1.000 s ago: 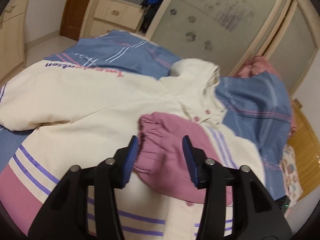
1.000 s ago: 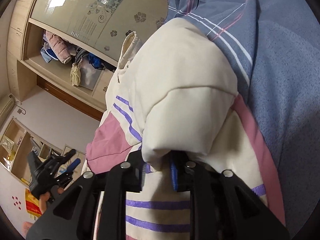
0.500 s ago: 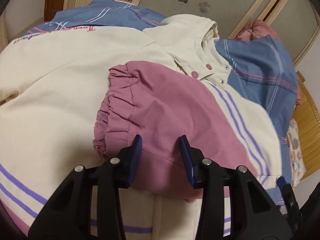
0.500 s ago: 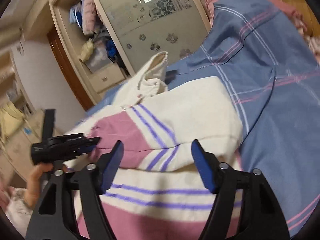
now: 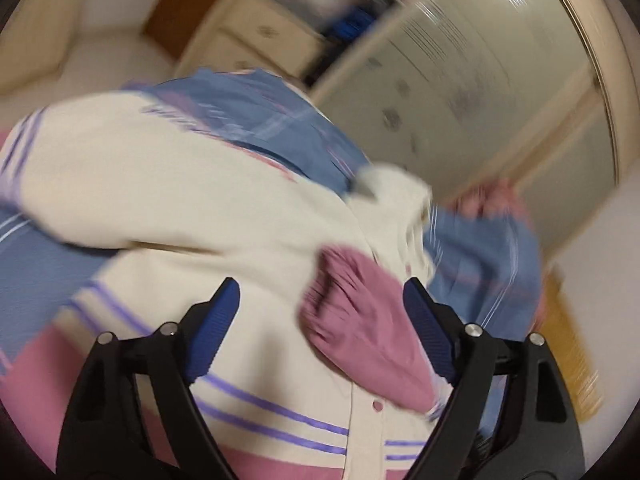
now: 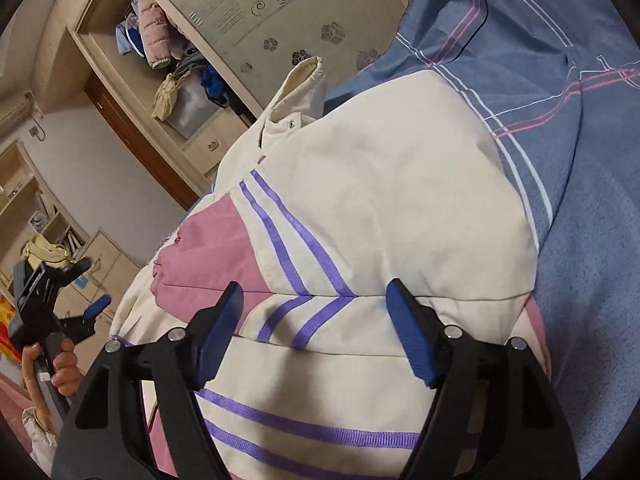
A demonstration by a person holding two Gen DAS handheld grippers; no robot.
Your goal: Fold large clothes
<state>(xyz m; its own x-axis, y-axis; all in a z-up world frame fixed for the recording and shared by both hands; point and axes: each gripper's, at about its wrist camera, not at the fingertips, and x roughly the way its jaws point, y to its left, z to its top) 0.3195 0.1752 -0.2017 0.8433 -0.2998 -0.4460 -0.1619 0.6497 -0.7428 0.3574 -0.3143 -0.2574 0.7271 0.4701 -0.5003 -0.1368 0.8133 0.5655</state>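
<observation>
Jacket, cream with pink panels and purple stripes, lies spread on the bed, front up. Compared with a second ago both sleeves are let go: the right gripper was clamped on the cream sleeve fold then, now its jaws are opening and stand spread above the fabric with nothing pinched. That sleeve now rests folded across the chest, stripes meeting in a chevron. Left gripper had the pink cuff between its pads half a second ago; now its jaws are opening wide and are pulled back, cuff lying loose on the jacket front just ahead of the right pad, not gripped. Left view is heavily motion-blurred, so contact with the cloth cannot be told for sure. In the right view the left gripper shows off to the side of the bed, held in a hand, clear of the garment.

Judgement: both sleeves look folded in, so the sleeve stage seems done; next likely a fold of the body, hem toward collar.

Surface: soft bed with blue plaid cover, pink and white lines, wrinkled. Room: wardrobe with frosted flower-pattern sliding door, open shelf stuffed with clothes, wooden door, pale drawers, shelving at left.
</observation>
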